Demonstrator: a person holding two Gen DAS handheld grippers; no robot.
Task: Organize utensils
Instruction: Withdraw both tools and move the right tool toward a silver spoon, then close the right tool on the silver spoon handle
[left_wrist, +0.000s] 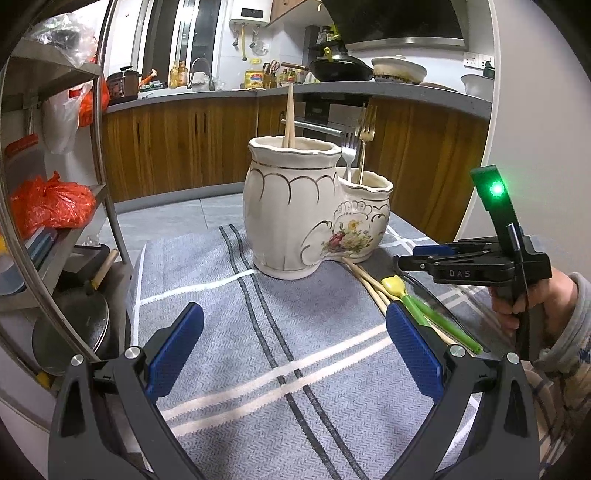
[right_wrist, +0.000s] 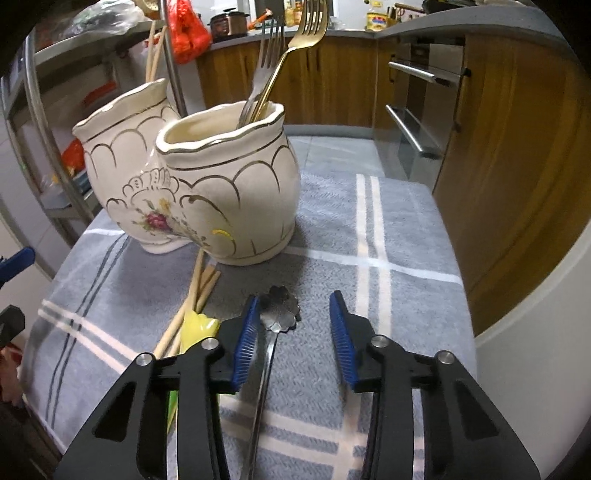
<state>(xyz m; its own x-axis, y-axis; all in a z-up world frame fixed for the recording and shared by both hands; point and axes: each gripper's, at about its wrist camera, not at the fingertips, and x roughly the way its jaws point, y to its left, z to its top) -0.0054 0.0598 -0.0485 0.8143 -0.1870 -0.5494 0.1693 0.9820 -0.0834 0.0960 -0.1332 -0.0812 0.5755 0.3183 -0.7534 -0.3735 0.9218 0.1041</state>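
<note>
We see a cream holder (left_wrist: 295, 206) with gold scallops and flowers, a grey cloth (left_wrist: 314, 332) striped white, and a yellow-green spoon (left_wrist: 406, 295).

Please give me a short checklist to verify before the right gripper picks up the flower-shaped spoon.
1. Right gripper open: ok.
2. Flower-shaped spoon between the fingers: ok, though close to the left pad.
3. Spoon free of the chopsticks and yellow-green spoon: ok, they lie apart to its left.
4. Small compartment has room beside the two forks: ok.
5. Left gripper open and out of the way: ok.
6. Fingers low enough on the cloth: cannot tell.
</note>
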